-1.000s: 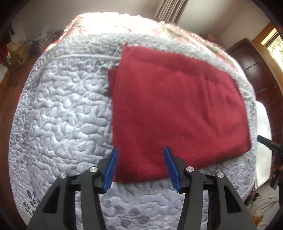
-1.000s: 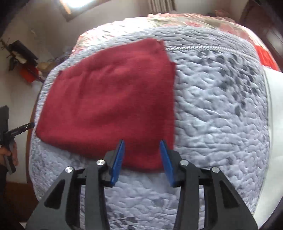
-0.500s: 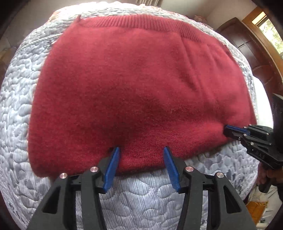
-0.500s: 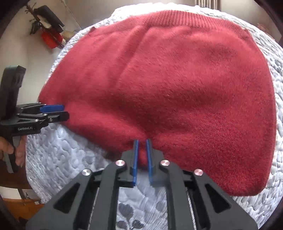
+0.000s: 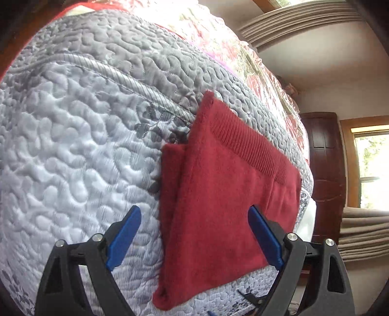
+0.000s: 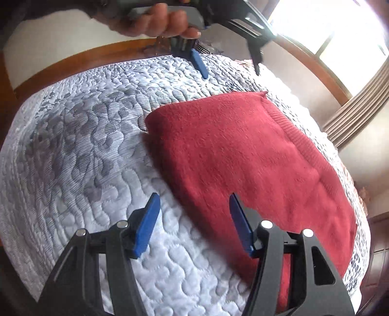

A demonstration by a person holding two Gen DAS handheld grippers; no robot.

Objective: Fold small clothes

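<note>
Red fleecy garment folded flat, ribbed hem, on puffy grey quilt, both grippers' jaws apart, empty.

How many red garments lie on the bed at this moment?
1: the folded red garment lies on the gray quilted bedspread, ahead of both open grippers; none other shows.

The red garment's near corner disappears behind the right gripper's black frame. Across the bed, the other hand is cut by the top edge, and only 1 blue pad of the left gripper shows there. The quilt smears with motion blur near the fingers.
</note>
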